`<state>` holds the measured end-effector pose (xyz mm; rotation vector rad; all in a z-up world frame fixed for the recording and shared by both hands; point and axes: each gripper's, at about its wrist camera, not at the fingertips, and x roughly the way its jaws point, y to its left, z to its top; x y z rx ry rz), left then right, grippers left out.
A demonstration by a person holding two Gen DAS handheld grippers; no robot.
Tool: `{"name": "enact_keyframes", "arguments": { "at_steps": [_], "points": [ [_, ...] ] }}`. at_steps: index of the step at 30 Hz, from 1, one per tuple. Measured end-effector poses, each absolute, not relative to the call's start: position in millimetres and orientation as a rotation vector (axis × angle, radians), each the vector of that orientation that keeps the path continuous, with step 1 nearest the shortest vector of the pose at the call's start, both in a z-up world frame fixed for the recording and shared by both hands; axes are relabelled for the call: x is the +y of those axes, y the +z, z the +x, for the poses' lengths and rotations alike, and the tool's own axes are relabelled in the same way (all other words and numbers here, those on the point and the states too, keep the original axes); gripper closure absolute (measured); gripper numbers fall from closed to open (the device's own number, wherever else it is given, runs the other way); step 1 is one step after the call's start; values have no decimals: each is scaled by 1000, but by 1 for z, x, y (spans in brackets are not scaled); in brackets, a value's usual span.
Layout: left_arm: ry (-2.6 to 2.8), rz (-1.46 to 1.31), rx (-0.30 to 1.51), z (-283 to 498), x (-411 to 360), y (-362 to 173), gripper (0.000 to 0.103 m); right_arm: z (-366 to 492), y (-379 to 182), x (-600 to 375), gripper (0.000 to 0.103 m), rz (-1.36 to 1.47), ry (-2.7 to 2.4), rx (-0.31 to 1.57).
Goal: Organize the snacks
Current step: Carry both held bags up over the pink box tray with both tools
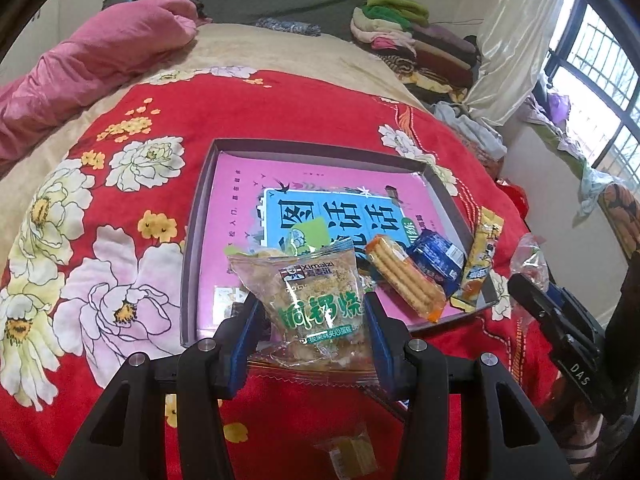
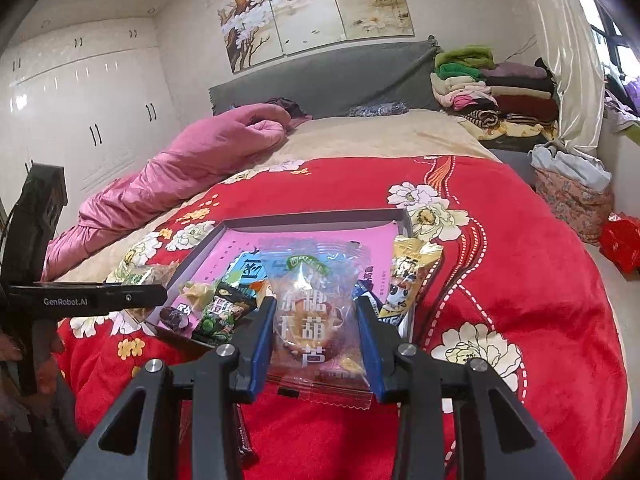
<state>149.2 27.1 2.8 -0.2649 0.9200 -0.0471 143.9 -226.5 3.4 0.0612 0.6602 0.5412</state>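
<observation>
While both grippers hang over the near edge of the box (image 1: pixel 196 216), each has a packet pinched between its blue fingers: the left gripper (image 1: pixel 310 312) squeezes a clear cake packet (image 1: pixel 316 300) with green lettering, and the right gripper (image 2: pixel 316 320) clamps a clear candy packet (image 2: pixel 312 312) by its sides. Inside the box, on its pink lining, lie the biscuit pack (image 1: pixel 404 274), a blue packet (image 1: pixel 438 258) and a yellow stick (image 1: pixel 480 256) propped on the right wall. One small sweet (image 1: pixel 352 454) sits on the red blanket (image 1: pixel 240 120), outside the box and below the left gripper.

Now the risks, as I judge them. Slick film held only at the edges could slide out before it clears the wall and drop onto the blanket. Squeeze harder and the soft cake may crush. The two tools are near each other, so releasing together could knock them. The yellow stick looks ready to tip out if the box is bumped on this soft bedding.
</observation>
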Motion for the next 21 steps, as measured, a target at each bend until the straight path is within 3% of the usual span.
{"name": "enact_keyframes", "arguments": {
  "at_steps": [21],
  "points": [
    [-18,-224,962,173,24,-23,52,170,-3,-220,63,72,511,647]
  ]
}}
